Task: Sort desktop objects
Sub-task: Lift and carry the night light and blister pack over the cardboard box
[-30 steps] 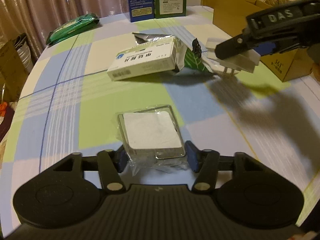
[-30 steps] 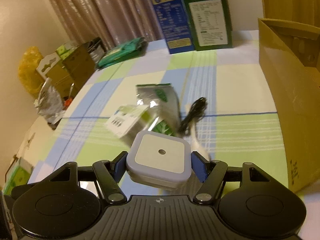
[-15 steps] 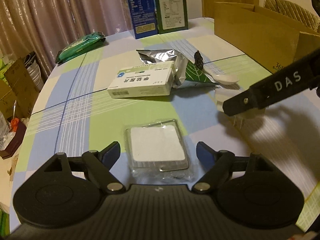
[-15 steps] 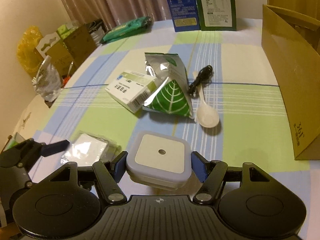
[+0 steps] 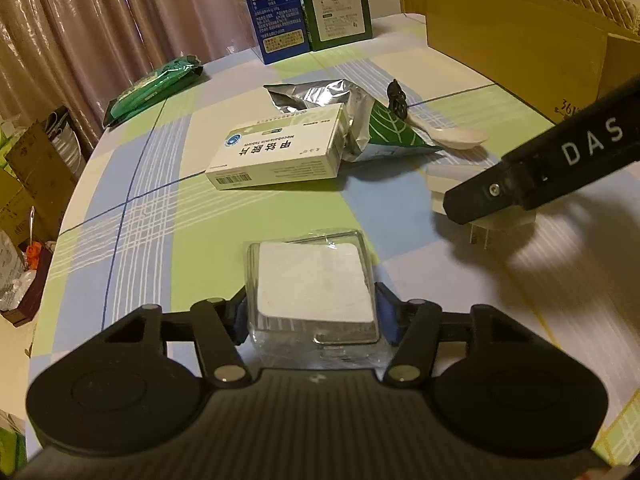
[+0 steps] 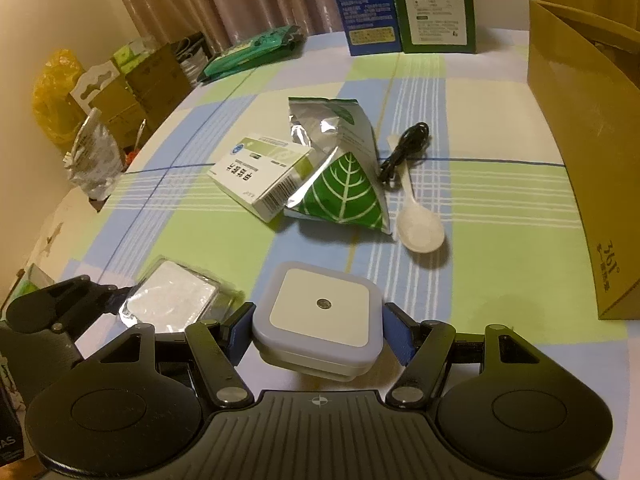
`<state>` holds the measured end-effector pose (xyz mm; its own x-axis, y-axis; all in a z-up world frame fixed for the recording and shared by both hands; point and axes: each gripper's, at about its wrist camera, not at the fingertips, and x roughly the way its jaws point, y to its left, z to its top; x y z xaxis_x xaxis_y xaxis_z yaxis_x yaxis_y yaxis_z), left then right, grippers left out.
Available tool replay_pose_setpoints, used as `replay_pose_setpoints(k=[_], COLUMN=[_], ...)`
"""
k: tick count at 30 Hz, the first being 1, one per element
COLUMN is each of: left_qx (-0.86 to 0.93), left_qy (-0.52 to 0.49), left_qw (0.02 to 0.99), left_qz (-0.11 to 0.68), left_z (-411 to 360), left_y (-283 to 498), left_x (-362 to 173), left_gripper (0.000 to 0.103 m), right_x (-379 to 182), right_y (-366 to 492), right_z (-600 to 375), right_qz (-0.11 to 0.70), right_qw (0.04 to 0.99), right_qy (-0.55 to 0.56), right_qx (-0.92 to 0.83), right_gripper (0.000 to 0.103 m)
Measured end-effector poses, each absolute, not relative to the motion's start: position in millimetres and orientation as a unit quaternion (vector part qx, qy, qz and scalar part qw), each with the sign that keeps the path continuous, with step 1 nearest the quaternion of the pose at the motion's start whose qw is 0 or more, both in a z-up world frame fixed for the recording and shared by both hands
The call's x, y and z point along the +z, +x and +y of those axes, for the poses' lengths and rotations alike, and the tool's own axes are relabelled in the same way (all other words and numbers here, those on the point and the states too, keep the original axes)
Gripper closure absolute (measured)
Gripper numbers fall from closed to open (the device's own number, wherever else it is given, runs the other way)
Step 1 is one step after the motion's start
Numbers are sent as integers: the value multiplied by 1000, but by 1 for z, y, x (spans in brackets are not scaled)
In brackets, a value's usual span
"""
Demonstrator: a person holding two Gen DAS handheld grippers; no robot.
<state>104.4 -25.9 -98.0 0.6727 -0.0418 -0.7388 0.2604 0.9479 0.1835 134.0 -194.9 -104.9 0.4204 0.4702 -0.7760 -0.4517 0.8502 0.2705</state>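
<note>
left wrist view: left gripper (image 5: 314, 316) jaws clamped on a wrapped pad (image 5: 312, 284) low over the checked tablecloth (image 5: 224, 220). right gripper (image 6: 318, 334) jaws grip a night light (image 6: 318, 312), near the cardboard box (image 6: 580, 128).

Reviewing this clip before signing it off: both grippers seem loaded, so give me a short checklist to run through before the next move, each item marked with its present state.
1. Left gripper shut on the wrapped square pack: ok.
2. Right gripper shut on the night light: ok.
3. Night light prongs off the tablecloth: ok, they hang above it.
4. Cardboard box open on top: cannot tell.
5. Spoon, cable, leaf pouch, medicine box still unsorted: not ok.
</note>
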Motion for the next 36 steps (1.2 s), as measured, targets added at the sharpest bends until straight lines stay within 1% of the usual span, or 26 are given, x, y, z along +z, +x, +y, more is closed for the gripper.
replay_pose_setpoints(k=[9,22,30,36], left_qx=[-91,-92,-101,-122], left_qy=[102,75,56,48], left_qw=[908,920,930,937], left_qz=[397,374,350,324], left_z=[-22,-29,-44,-70], left_y=[101,109,120,130], left_x=[-81,-51,-22,3], left_gripper=[49,49,49,49], right_x=[-96,-74,-52,-29], right_y=[132,130,128,129], right_z=[-199,-212,-232,-251], right_qz=[442,391,336,299], right_qw=[856,884,915,935], right_qy=[16,34,49,55], right_qx=[267,254,217,181], right_gripper=[38,38,38,38])
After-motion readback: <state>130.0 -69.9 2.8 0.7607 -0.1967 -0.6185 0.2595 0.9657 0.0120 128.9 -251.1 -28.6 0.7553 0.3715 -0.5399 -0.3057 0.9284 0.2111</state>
